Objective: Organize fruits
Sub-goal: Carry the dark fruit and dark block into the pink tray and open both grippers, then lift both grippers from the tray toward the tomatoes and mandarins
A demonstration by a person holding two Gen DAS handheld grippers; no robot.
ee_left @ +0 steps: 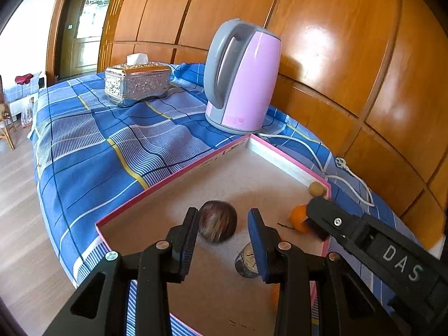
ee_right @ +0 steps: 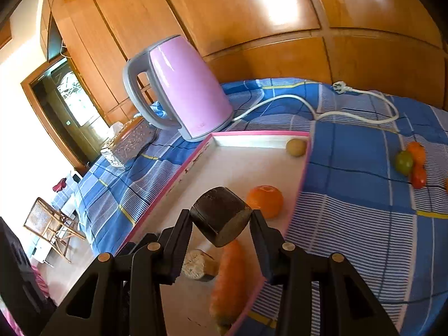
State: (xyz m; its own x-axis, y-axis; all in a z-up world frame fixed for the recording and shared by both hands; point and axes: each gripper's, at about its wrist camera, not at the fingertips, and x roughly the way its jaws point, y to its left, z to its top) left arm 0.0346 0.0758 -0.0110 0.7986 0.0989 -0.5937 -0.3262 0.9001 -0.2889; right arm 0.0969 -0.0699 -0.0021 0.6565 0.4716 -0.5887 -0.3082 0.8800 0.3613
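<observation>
A pink-rimmed tray [ee_left: 173,174] [ee_right: 303,168] lies on the blue plaid cloth. My left gripper [ee_left: 222,232] is open over it; a dark round fruit [ee_left: 218,220] lies in the tray just past its fingertips. My right gripper [ee_right: 221,221] is shut on a dark brown fruit piece [ee_right: 221,218] and holds it above the tray. In the tray lie an orange [ee_right: 265,200] [ee_left: 298,218], a small tan fruit [ee_right: 296,147] [ee_left: 317,189], a carrot-like orange fruit [ee_right: 229,277] and a cut brown piece [ee_right: 197,264] [ee_left: 246,261].
A pink kettle [ee_left: 240,78] [ee_right: 184,89] stands behind the tray, its white cord [ee_right: 352,114] trailing right. A silver tissue box [ee_left: 137,82] sits at the far left. A green fruit [ee_right: 404,162] and orange and red fruits [ee_right: 417,165] lie on the cloth right of the tray. Wood panelling is behind.
</observation>
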